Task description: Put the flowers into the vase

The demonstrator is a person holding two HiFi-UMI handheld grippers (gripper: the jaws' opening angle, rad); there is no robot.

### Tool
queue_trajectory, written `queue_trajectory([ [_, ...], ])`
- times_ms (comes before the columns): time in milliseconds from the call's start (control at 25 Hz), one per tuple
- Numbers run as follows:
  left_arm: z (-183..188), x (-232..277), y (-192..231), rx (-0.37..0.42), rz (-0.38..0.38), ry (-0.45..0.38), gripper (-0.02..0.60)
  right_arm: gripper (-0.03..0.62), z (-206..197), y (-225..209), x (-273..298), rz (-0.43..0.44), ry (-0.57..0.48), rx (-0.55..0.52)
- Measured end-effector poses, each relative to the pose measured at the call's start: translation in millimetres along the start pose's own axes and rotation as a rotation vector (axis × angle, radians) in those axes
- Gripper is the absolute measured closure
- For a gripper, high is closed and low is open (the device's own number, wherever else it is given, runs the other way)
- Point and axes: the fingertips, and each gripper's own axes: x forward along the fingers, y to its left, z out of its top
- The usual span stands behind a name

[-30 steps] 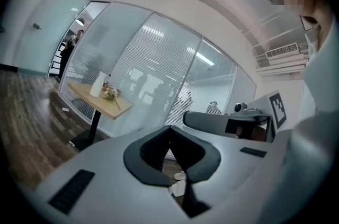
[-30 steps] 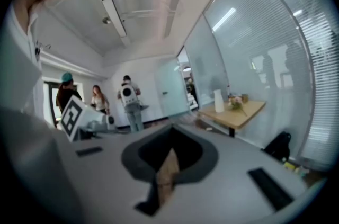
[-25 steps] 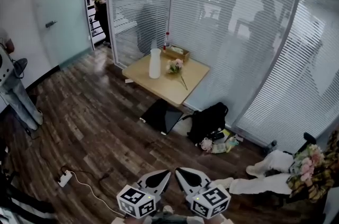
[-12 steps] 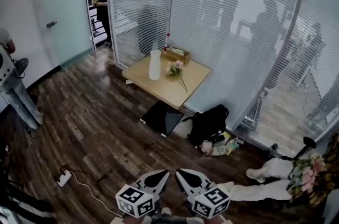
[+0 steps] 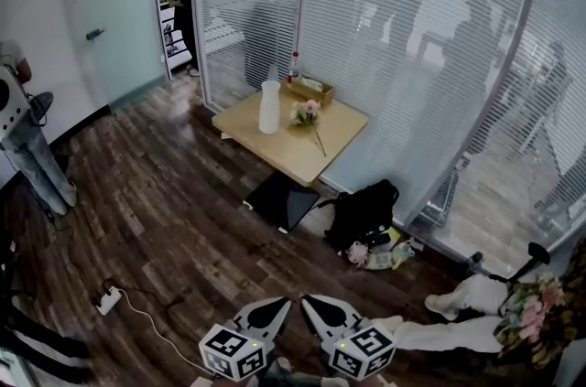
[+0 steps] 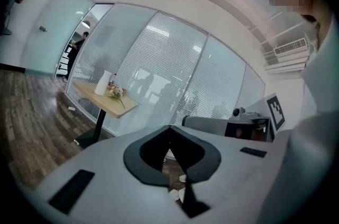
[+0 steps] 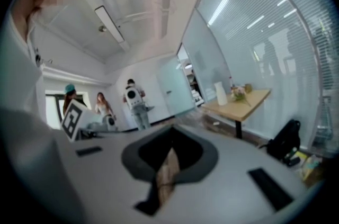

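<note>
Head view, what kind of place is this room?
Probably an office: glass partition walls with blinds, a frosted glass door, and a small wooden table holding a white vase and flowers, on wood-look flooring.

White vase point(image 5: 269, 106) upright on wooden table point(image 5: 334, 138), pink flowers point(image 5: 307, 114) lying just beside it, stem toward the table's edge

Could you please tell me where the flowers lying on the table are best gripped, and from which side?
Grip the bare stem, not the blooms. The flowers lie flat on the table beside the vase, blooms at the far end, the stem trailing toward the near edge. I'd come down from above, closing across the stem near its middle, so the blooms stay uncrushed.
</note>
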Motion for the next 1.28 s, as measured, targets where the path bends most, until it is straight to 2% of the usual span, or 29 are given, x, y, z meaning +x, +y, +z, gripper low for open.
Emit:
queue_trajectory([
  [360, 15.7, 25.0, 32.1, 0.017, -0.001, -0.005, 0.572, 0.582, 17.9, -21.0, 31.9, 0.001, -0.027, -0.006],
  [560, 44.9, 56.8, 69.3, 0.035, -0.021, -0.014, 0.572, 0.582, 35.6, -48.0, 70.8, -0.017, -0.032, -0.016],
  [840, 92.9, 95.2, 119.1, 0.042, -0.063, -0.022, 0.572, 0.582, 85.8, -77.5, 125.0, -0.049, -0.082, -0.045],
  [1280, 129.4, 144.6, 186.7, 0.075, -0.128, 0.016, 0.572, 0.583, 117.9, -121.3, 209.6, -0.086, -0.093, -0.052],
])
